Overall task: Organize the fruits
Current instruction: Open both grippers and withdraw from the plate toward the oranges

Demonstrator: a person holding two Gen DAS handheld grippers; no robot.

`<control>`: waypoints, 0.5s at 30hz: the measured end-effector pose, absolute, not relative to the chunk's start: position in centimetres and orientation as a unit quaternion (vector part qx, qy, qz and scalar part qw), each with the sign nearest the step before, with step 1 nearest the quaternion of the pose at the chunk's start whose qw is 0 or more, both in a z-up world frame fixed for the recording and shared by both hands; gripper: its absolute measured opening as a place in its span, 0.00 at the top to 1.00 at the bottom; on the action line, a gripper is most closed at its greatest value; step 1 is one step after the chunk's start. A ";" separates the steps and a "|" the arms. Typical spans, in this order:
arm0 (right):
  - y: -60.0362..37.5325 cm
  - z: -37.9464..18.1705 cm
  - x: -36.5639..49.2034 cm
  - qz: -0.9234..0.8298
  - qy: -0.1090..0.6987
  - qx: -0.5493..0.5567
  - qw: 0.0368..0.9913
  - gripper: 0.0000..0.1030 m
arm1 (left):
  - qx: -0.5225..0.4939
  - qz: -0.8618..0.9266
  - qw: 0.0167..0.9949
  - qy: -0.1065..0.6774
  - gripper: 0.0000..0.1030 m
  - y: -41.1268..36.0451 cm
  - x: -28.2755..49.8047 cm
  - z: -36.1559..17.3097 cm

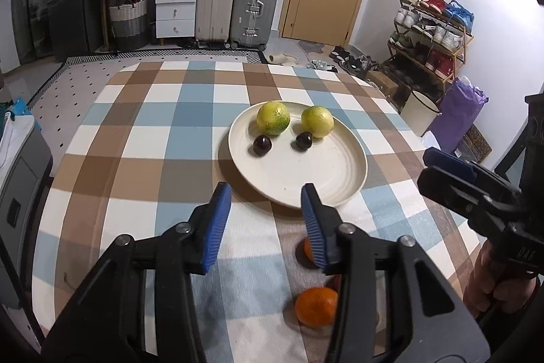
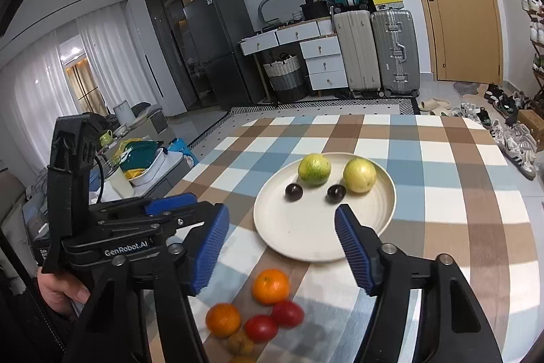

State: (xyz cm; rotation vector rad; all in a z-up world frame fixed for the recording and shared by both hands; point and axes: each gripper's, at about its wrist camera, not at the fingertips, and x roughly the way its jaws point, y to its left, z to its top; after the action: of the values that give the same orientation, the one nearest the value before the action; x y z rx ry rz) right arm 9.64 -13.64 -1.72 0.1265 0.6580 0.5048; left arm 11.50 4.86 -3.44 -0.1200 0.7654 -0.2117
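A cream plate (image 1: 299, 182) (image 2: 306, 227) on the checked tablecloth holds two yellow-green citrus fruits (image 1: 273, 117) (image 2: 314, 169) and two dark plums (image 1: 262, 145) (image 2: 293, 192). On the cloth in front of the plate lie two oranges (image 2: 270, 286) (image 1: 316, 306), two red tomatoes (image 2: 287, 313) and a brown walnut-like fruit (image 2: 239, 342). My left gripper (image 1: 267, 220) is open and empty above the plate's near edge. My right gripper (image 2: 282, 244) is open and empty above the loose fruits. The left gripper also shows in the right wrist view (image 2: 163, 210).
The table (image 1: 136, 138) has a rounded far edge. Beyond it stand suitcases (image 1: 234, 9), a drawer unit, a door and a shoe rack (image 1: 431, 33). A low side table with dishes (image 2: 142, 159) is to the left.
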 end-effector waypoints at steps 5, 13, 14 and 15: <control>-13.6 -2.3 8.1 0.238 0.325 0.064 0.913 0.29 | -0.046 -0.097 0.926 0.363 0.35 4.1 9.1 -3.5; -13.8 -2.9 5.2 0.224 0.321 0.057 0.918 0.18 | -0.050 -0.090 0.928 0.357 0.20 4.0 6.4 -4.0; -13.7 -3.1 5.0 0.223 0.323 0.057 0.918 0.17 | -0.049 -0.090 0.928 0.358 0.18 4.0 6.0 -4.1; -13.8 -3.2 4.6 0.219 0.325 0.056 0.918 0.16 | -0.047 -0.087 0.928 0.358 0.18 4.1 5.9 -4.2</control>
State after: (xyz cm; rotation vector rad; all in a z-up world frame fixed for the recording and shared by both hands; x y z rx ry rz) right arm 4.62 -13.78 -3.22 0.1146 0.6681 0.4508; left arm 5.95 4.07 -4.21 -0.0957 0.7339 -0.1781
